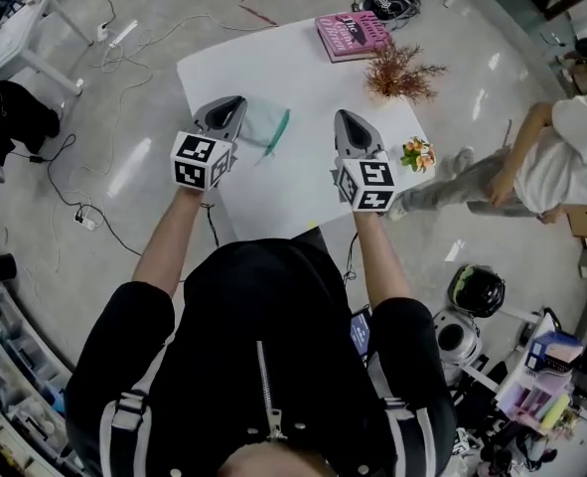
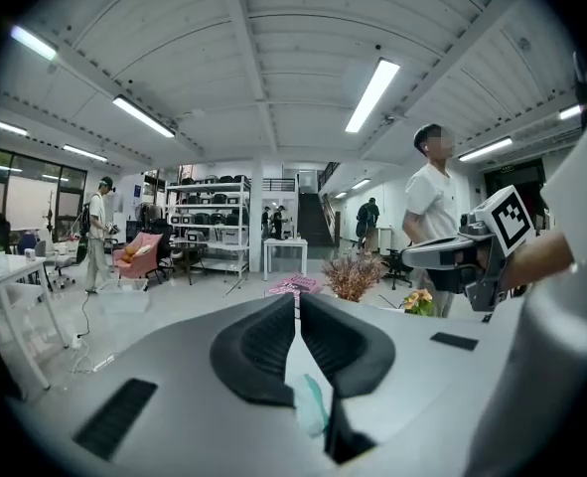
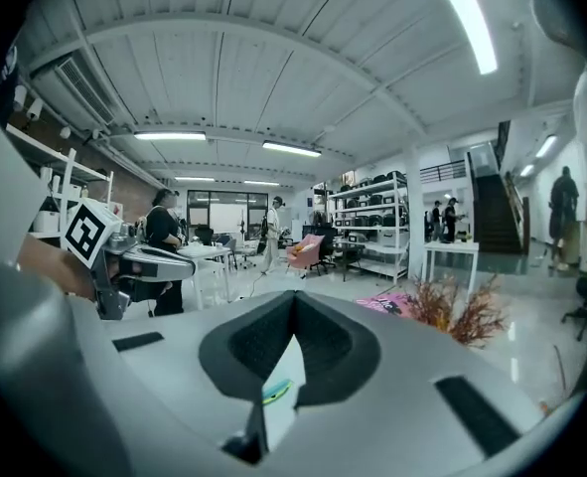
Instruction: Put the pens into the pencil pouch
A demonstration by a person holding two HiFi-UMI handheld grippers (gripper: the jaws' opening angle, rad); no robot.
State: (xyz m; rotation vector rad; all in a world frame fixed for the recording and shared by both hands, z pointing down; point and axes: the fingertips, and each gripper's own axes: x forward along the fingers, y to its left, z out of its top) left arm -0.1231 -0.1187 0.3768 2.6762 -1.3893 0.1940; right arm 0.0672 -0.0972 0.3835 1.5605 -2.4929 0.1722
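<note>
- Setting: a large workshop hall with a pale, glossy floor [image 1: 45, 182] crossed by loose cables [image 1: 124, 63]. A white desk [image 1: 303, 78] stands in it, seen from steeply above.
- Left hand-held gripper [image 1: 235, 103]: we see its jaws pressed together from base to tip, with nothing caught between them. It is held above the desk and points away from the person.
- Right hand-held gripper [image 1: 345, 117]: its jaws are likewise closed tip to tip and empty. It is held alongside the left one, well apart from it.
- Pencil pouch [image 1: 263, 124]: translucent with a teal edge, it lies flat on the desk just to the right of the left hand-held gripper, between the two. In each gripper view we glimpse it below the closed jaws.
- Pens: we cannot make any out apart from the pouch.
- Pink book [image 1: 353, 34]: at the desk's far edge, ahead of the right hand-held gripper.
- Dried plant [image 1: 400, 71]: ahead and to the right of the right hand-held gripper.
- Small pot of flowers [image 1: 418, 153]: near the right hand-held gripper's right side, at the desk's edge.
- Person in a white top [image 1: 561, 157]: off the desk, well to the right of the right hand-held gripper.
</note>
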